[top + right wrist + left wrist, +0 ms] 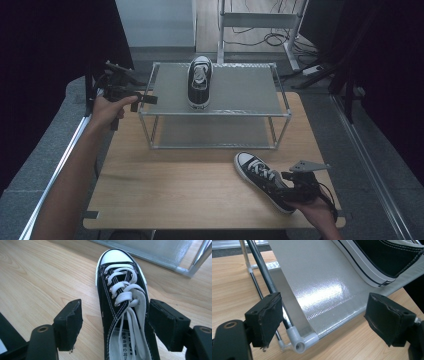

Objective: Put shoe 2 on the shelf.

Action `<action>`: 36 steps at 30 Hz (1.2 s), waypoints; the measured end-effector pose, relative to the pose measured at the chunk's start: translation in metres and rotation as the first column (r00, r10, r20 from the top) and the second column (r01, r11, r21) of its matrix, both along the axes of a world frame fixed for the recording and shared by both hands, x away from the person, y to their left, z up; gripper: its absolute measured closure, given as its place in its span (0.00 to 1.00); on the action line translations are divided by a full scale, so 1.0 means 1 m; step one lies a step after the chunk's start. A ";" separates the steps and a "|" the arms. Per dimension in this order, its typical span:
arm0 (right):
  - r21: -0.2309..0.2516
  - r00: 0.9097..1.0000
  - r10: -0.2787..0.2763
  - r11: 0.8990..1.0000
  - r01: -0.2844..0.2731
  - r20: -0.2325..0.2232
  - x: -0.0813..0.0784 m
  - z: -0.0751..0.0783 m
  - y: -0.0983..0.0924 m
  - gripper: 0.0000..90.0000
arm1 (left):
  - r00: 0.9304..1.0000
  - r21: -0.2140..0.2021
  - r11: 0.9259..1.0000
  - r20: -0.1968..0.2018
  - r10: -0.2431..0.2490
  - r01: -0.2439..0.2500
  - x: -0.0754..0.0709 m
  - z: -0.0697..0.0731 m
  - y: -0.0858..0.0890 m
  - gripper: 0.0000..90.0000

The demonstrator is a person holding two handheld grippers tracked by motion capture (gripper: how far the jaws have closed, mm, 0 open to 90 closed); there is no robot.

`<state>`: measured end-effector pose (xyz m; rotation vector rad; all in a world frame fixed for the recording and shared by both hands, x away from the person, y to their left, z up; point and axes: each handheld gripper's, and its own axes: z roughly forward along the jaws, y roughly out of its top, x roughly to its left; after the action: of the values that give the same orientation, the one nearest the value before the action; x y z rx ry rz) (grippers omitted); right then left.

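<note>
A black canvas sneaker [123, 307] with white laces, white toe cap and white sole lies on the wooden table [165, 185], near its front right edge, toe pointing toward the shelf rack [215, 112]. The right hand-held gripper [113, 322] sits low over the shoe's heel end, jaws spread either side of the laces, pads clear of the canvas. Its twin shoe [199, 81] rests on the rack's top shelf. The left hand-held gripper [322, 315], spread wide, hovers at the rack's front left corner, arm stretched forward.
</note>
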<state>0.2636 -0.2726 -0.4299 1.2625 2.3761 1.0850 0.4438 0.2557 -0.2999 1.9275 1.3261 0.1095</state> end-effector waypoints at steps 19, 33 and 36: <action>-0.147 0.989 0.029 0.988 -0.050 -0.143 0.039 -0.022 0.016 0.17 | 1.000 -0.007 1.000 -0.006 0.004 -0.004 -0.001 -0.004 0.005 0.17; -0.257 0.978 0.038 0.962 -0.091 -0.204 0.055 -0.023 0.028 0.14 | 1.000 -0.008 1.000 -0.005 0.009 -0.009 -0.001 -0.005 0.005 0.17; -0.293 0.975 0.041 0.950 -0.106 -0.220 0.057 -0.027 0.034 0.14 | 1.000 -0.008 1.000 -0.006 0.009 -0.009 0.000 -0.005 0.005 0.17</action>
<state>0.3207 -0.2389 -0.4574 1.2382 2.6388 0.5919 0.4434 0.2605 -0.3049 1.9171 1.3374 0.1026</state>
